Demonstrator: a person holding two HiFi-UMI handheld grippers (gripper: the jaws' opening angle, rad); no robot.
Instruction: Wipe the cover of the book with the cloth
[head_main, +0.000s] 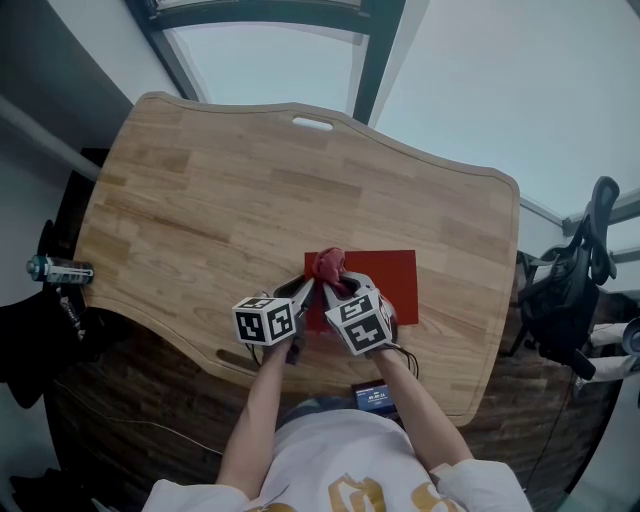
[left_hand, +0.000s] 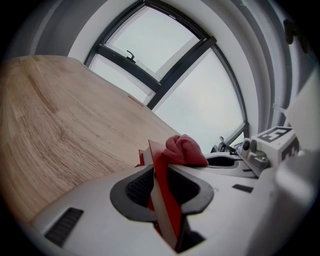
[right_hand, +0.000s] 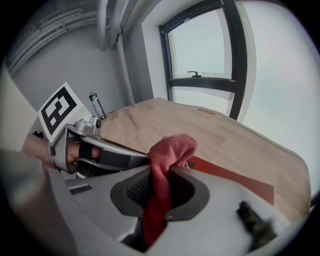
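My left gripper is clamped on the edge of the book, and my right gripper is clamped on the cloth. Their tips sit close together near the desk's near edge, with both forearms angled inward from my body.

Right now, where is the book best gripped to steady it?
At its near left edge, coming from the person's side: the book lies thin on the table, so only an edge fits the jaws. The left gripper clamps there, leaving the cover for the cloth.
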